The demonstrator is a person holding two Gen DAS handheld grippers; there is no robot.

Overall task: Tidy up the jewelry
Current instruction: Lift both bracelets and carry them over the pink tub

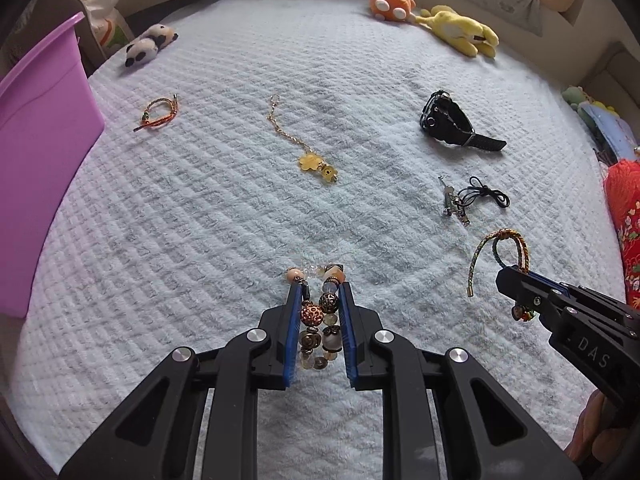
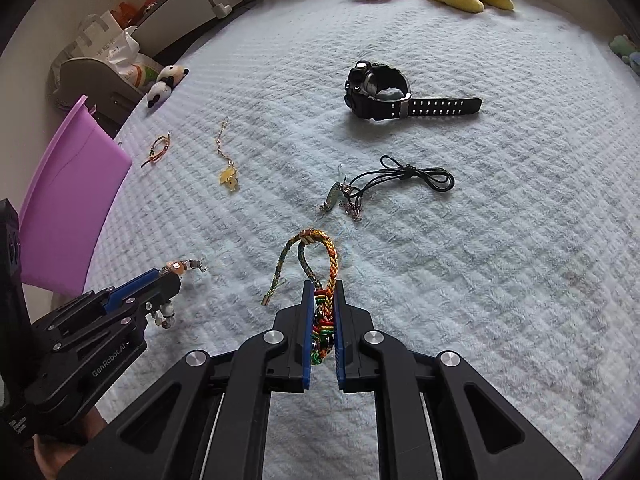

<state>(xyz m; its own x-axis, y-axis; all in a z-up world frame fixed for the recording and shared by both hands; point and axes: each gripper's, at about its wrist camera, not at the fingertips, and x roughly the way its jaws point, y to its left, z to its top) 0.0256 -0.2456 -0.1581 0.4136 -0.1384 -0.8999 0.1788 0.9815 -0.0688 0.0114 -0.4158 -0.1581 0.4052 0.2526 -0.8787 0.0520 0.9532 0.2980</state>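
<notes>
My left gripper (image 1: 319,288) is shut on a beaded bracelet (image 1: 318,314) of brown, copper and clear beads, held above the white blanket (image 1: 240,240). My right gripper (image 2: 321,286) is shut on a braided multicolour bracelet (image 2: 316,252) whose loop sticks out past the fingertips. Each gripper shows in the other view, the right gripper (image 1: 510,276) at right and the left gripper (image 2: 170,276) at left. A purple bin (image 1: 36,168) stands at the left edge, also in the right wrist view (image 2: 68,204).
On the blanket lie a black watch (image 2: 380,92), a black cord with charms (image 2: 384,184), a gold chain with yellow flower (image 1: 308,156) and an orange cord bracelet (image 1: 160,114). Plush toys (image 1: 452,28) and a panda (image 1: 150,44) sit at the far edge.
</notes>
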